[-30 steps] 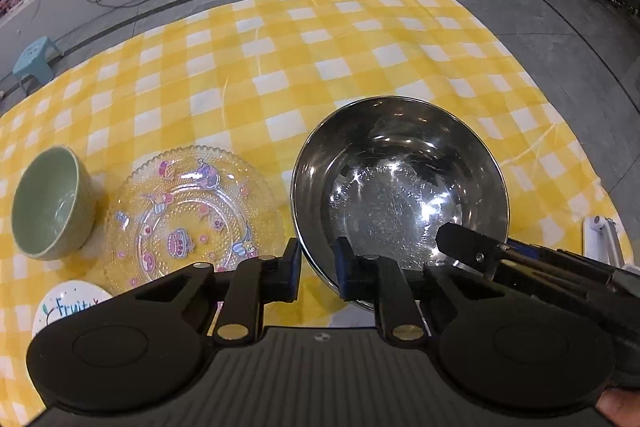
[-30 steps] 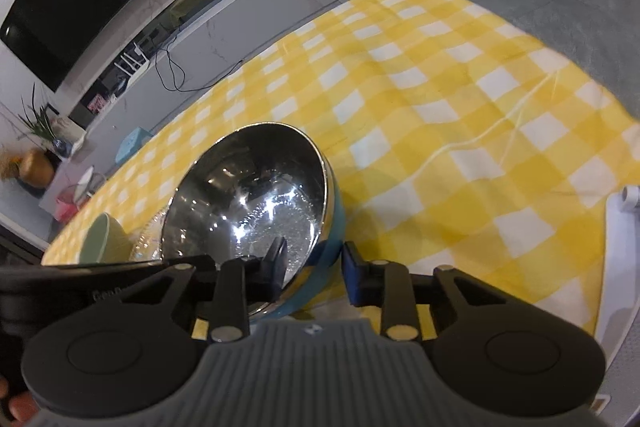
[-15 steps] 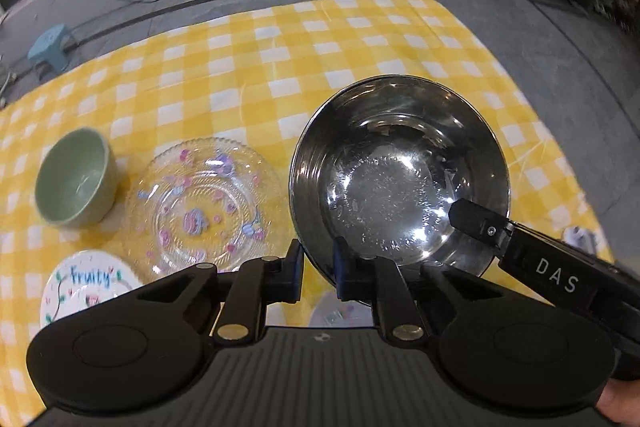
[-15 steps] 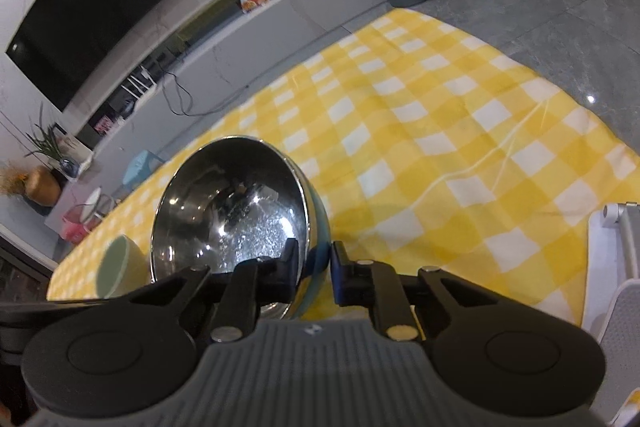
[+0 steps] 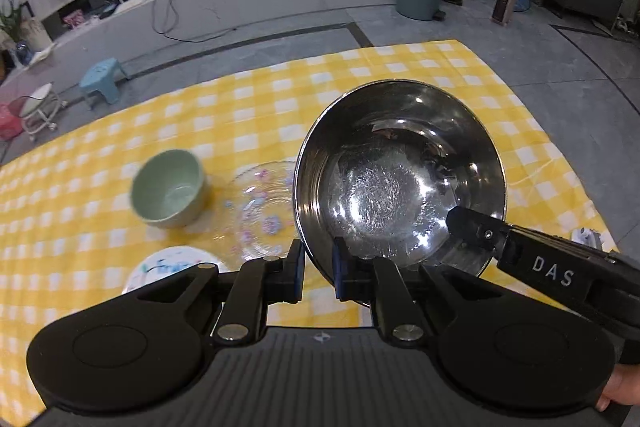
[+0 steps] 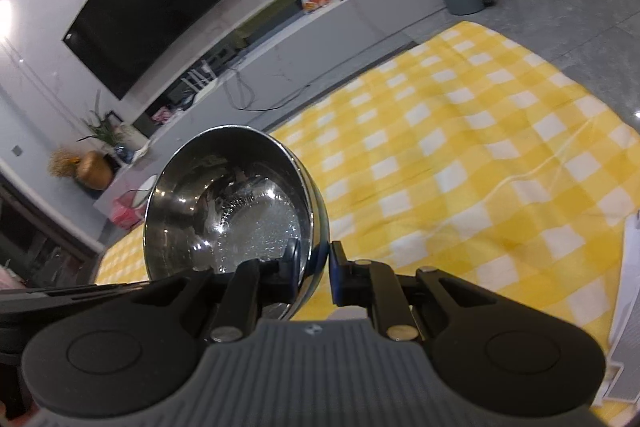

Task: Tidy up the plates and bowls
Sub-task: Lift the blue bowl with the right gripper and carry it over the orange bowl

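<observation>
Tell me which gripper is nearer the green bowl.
Left. The left gripper, clamped on the steel bowl's rim, sits just right of the green bowl; the right gripper grips the rim's far side, farther away.

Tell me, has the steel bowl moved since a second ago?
Yes. The steel bowl, pinched by both grippers, has risen off the yellow checked cloth and now overlaps the glass plate.

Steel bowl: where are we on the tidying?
Nothing looks stacked yet. In hand: both the left gripper and right gripper clamp the large shiny steel bowl by its rim, lifted. Left: green ceramic bowl, clear patterned glass plate, small white printed plate.
</observation>
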The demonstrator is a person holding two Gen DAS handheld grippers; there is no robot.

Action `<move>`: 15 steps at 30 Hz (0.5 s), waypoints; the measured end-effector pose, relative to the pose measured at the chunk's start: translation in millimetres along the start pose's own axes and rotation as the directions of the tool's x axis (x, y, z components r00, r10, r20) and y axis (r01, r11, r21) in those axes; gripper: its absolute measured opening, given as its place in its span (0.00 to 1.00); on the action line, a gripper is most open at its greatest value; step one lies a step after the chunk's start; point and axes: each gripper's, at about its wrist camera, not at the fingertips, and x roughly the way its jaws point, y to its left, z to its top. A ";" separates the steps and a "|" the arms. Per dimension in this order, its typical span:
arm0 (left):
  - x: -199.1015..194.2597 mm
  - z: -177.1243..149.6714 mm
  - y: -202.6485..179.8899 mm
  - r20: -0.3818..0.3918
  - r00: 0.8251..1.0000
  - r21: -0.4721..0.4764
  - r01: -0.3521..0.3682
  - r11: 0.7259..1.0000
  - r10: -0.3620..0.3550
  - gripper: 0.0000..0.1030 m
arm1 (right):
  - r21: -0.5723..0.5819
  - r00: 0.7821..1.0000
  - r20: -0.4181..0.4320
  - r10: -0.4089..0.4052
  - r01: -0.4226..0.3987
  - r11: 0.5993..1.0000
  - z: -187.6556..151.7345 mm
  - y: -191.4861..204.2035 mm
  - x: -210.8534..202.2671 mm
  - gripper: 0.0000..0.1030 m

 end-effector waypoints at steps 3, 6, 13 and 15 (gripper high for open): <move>-9.8 -5.5 5.4 0.004 1.000 -0.004 -0.026 1.000 0.026 0.15 | -0.037 1.000 -0.003 0.028 -0.028 0.999 -4.4 10.8 -6.7 0.12; -20.4 -14.7 12.6 0.027 0.999 -0.012 -0.042 0.999 0.042 0.15 | -0.063 0.998 -0.007 0.056 -0.057 0.996 -9.7 21.9 -12.4 0.12; -44.9 -43.8 44.1 0.047 0.997 -0.071 -0.056 0.996 0.060 0.15 | -0.137 0.991 -0.053 0.125 -0.131 0.982 -29.4 52.7 -20.7 0.12; -53.1 -53.7 50.9 0.061 0.995 -0.078 -0.073 0.994 0.078 0.15 | -0.151 0.987 -0.076 0.141 -0.151 0.977 -35.9 63.1 -23.0 0.12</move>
